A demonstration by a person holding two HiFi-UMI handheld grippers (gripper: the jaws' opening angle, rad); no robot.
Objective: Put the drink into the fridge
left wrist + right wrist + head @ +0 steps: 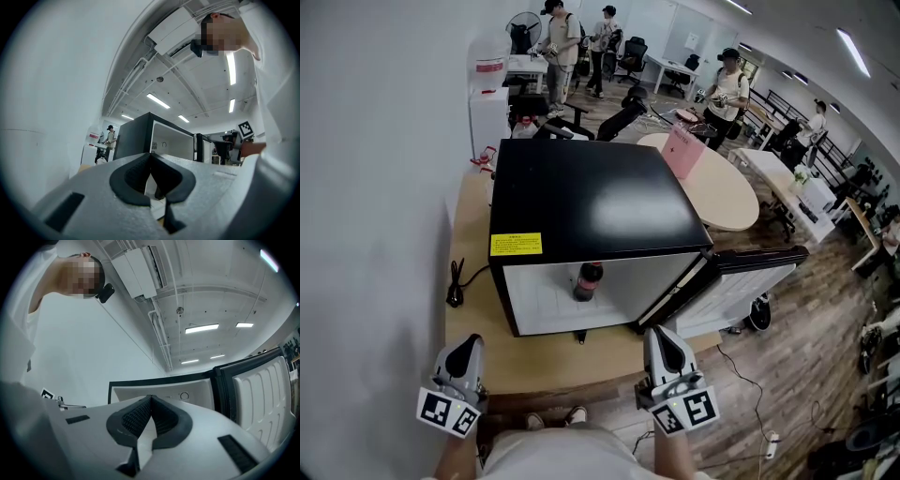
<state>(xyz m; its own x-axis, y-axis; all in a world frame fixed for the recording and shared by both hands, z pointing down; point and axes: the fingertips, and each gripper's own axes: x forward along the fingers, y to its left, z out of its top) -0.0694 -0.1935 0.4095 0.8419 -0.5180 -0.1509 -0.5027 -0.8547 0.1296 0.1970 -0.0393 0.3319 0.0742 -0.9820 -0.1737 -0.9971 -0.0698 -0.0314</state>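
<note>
The wooden tabletop [469, 246] carries your black fridge [581, 192], with its door [742, 276] swung open to the right. Your left gripper [472, 341] and right gripper [661, 334] sit low in front of it, well apart, both jaws pinched together on nothing. The drink [588, 281], a dark bottle with a red label, stands upright inside the fridge, right at the front.
</note>
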